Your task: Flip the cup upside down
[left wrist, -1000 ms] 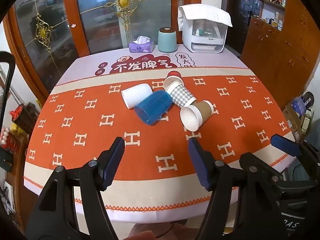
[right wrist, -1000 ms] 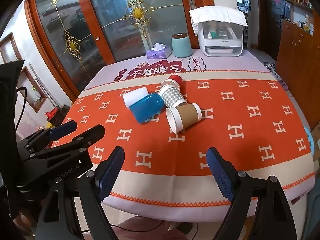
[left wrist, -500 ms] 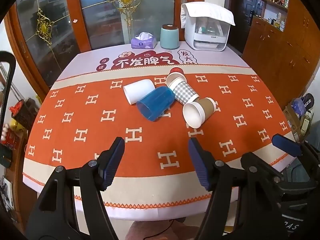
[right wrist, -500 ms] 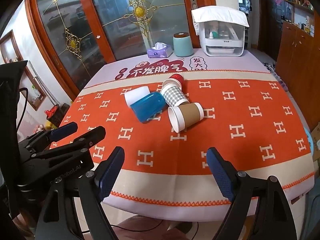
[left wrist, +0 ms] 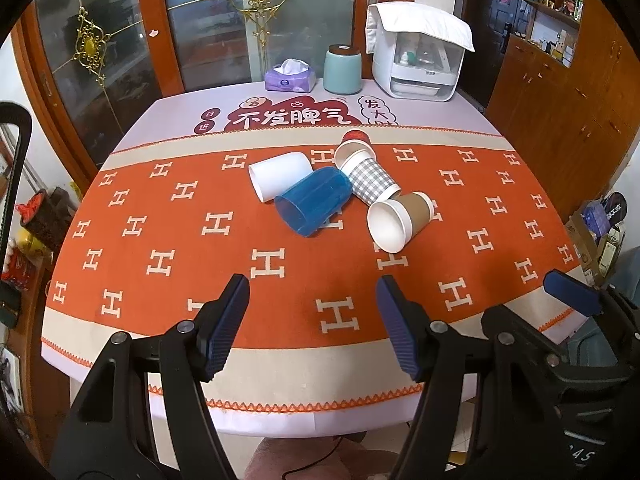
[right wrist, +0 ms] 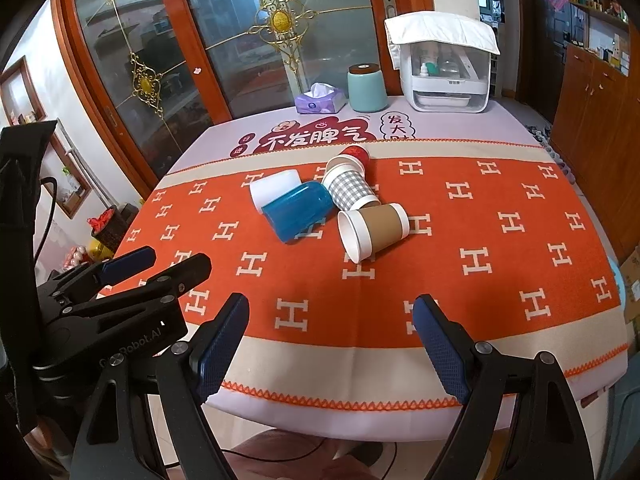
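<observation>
Five cups lie on their sides, clustered mid-worktop point(left wrist: 120, 240): white cup point(left wrist: 280, 175), blue cup point(left wrist: 314, 202), checked cup point(left wrist: 370, 180), red cup point(left wrist: 356, 137) behind it, brown cup point(left wrist: 400, 220) nearest, mouth toward the near edge. Blue touches white and checked.

Left tongs point(left wrist: 314, 320) and right tongs point(right wrist: 332, 340) both released, empty, over the near edge, well apart from the cups.

Far edge: tissue box point(left wrist: 290, 78), teal jar point(left wrist: 342, 70), white appliance point(left wrist: 418, 66).
</observation>
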A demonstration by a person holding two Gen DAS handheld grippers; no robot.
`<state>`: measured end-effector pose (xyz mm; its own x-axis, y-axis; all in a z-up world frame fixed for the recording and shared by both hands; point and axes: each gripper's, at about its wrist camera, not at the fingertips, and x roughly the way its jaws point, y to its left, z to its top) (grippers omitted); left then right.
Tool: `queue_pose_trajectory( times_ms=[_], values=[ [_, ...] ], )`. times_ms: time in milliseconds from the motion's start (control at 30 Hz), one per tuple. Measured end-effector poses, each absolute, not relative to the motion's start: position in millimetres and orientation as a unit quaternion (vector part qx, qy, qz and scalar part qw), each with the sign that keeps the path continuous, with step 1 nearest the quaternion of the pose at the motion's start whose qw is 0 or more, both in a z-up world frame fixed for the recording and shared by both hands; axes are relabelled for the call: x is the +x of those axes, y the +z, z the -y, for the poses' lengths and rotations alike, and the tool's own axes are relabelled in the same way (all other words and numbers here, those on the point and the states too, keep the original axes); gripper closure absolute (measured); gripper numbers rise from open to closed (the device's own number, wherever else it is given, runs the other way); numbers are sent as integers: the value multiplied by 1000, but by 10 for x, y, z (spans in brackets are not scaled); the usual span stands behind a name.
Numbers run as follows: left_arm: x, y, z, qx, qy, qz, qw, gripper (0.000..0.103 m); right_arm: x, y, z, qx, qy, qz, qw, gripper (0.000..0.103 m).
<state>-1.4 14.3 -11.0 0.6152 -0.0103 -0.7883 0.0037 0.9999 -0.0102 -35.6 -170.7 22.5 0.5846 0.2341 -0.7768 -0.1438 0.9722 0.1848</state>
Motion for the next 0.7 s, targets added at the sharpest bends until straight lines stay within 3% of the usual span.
queue_pose_trajectory(
  times_ms=[700],
  values=[
    [80,-108,-166,0,-1,-435,900,40,-194,168,1720,48,96,-455,884,18]
  ],
)
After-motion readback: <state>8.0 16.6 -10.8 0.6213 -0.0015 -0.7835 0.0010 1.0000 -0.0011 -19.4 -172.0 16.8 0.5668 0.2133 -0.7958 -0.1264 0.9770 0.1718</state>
